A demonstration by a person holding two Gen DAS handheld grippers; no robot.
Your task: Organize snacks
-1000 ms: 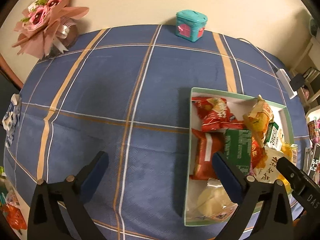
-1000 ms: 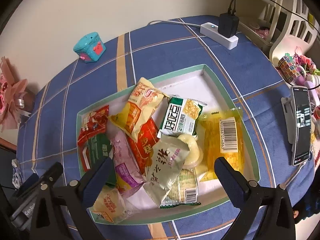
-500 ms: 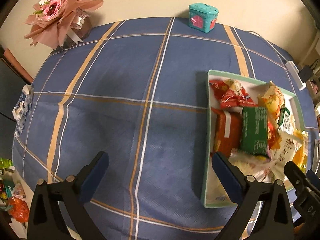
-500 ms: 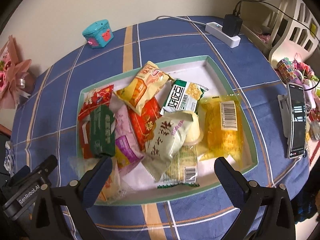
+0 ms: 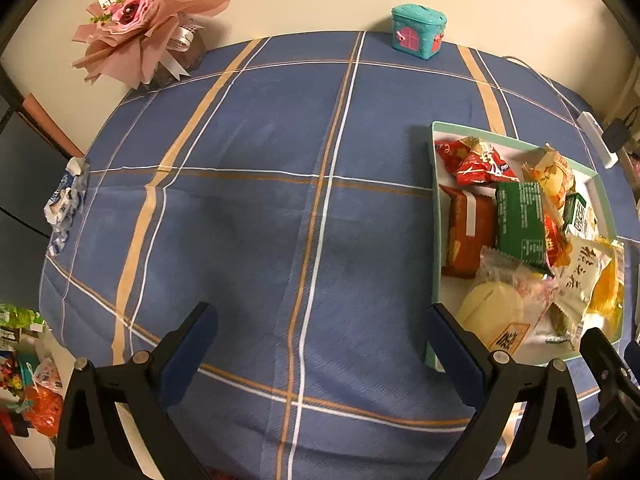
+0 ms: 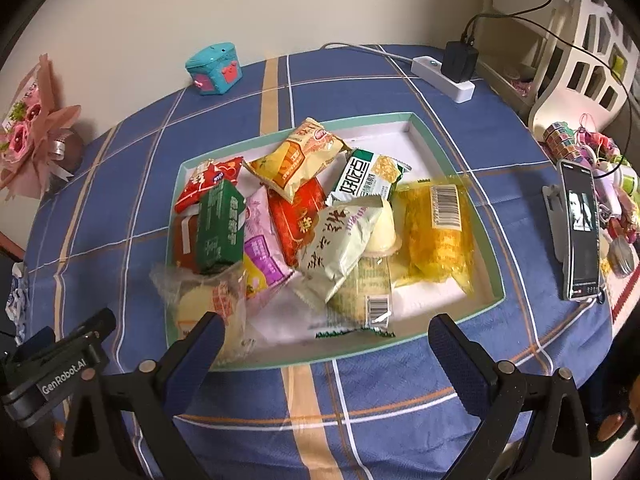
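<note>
Shallow mint-rimmed white snack tray lies straight ahead of right gripper, nearer than left gripper; both fingers wide open, empty.

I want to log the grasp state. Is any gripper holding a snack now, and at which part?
Nothing is held. The left gripper and the right gripper are both open and empty, above the tablecloth near the snack box.

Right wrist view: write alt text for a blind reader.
A shallow green-rimmed box piled with snack packets sits on a blue plaid tablecloth, with the open right gripper empty at its near edge. A phone stands at right.
</note>
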